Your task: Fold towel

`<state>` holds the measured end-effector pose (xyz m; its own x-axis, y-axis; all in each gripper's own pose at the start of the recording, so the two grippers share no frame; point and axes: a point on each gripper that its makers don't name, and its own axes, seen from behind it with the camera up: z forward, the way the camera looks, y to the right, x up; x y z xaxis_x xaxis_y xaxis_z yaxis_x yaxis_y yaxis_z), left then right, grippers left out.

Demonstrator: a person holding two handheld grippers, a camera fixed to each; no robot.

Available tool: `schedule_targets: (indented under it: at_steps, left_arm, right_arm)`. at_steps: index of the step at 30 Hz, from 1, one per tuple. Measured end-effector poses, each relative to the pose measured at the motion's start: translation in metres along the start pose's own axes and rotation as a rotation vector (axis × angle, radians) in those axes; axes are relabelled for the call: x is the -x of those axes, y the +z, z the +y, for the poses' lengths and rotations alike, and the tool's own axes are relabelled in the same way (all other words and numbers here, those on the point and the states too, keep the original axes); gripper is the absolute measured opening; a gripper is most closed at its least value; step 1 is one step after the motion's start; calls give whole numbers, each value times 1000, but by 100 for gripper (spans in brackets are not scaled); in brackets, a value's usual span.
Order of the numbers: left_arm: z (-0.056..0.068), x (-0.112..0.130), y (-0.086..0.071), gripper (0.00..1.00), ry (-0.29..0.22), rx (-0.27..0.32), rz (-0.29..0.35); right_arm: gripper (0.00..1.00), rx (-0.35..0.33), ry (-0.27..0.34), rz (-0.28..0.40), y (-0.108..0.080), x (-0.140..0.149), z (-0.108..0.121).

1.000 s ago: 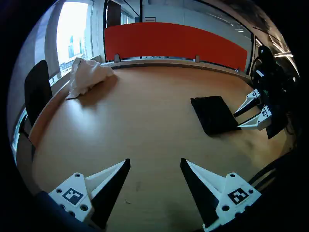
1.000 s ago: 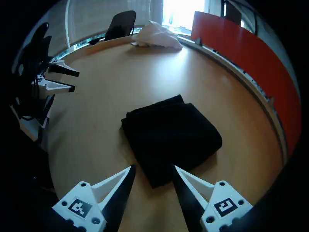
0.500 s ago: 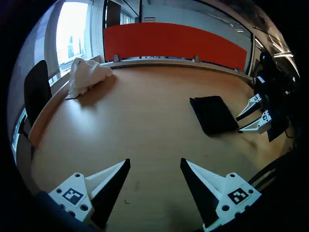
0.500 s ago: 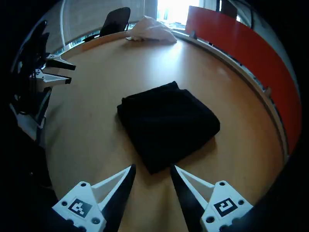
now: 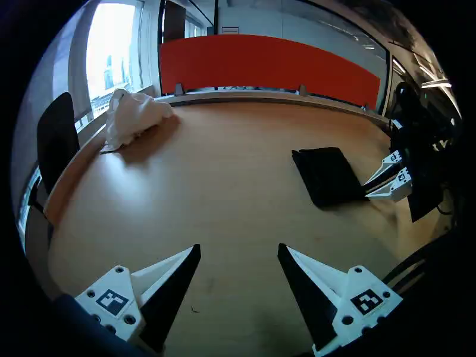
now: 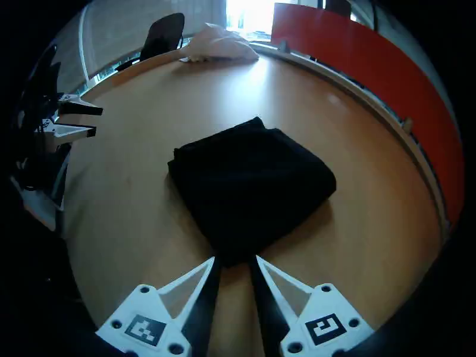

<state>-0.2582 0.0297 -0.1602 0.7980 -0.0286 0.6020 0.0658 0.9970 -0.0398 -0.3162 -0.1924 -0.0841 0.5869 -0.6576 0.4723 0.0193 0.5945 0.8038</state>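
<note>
A black towel (image 6: 253,178), folded into a thick square, lies flat on the round wooden table (image 6: 369,196). My right gripper (image 6: 234,260) has its fingers drawn in on the towel's near corner, which sits pinched between the tips. In the left gripper view the same towel (image 5: 327,175) lies at the right, and the right gripper (image 5: 367,188) meets its near edge. My left gripper (image 5: 238,256) hovers open over bare table (image 5: 226,172), far from the towel. The right gripper view shows it at the left edge (image 6: 96,121), held over the table's rim.
A crumpled white cloth (image 5: 131,116) is heaped at the table's far side (image 6: 217,47). A black chair (image 5: 56,140) stands behind the rim. A red partition (image 5: 268,62) runs along the back edge. Bare wood lies between the two grippers.
My right gripper moved forward to the towel's near corner, and its fingers narrowed around it. The left gripper stayed still and open.
</note>
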Motion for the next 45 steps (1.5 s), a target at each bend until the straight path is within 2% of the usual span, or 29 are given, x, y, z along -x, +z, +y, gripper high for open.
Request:
schedule_targets:
  at_steps: [12, 17, 26, 33, 45]
  left_arm:
    - [-1, -2, 0, 96, 6, 2, 0]
    - [-1, -2, 1, 96, 7, 4, 1]
    - [1, -3, 0, 96, 11, 10, 1]
    - [2, -6, 2, 96, 12, 15, 7]
    - [6, -14, 1, 96, 16, 21, 23]
  right_arm:
    - [25, 18, 27, 0, 2, 4, 2]
    - [9, 35, 36, 1, 1, 3, 7]
    - [6, 38, 35, 27, -7, -5, 13]
    - [6, 45, 7, 86, -24, -37, 18]
    - [6, 80, -66, 215, -64, -117, 41]
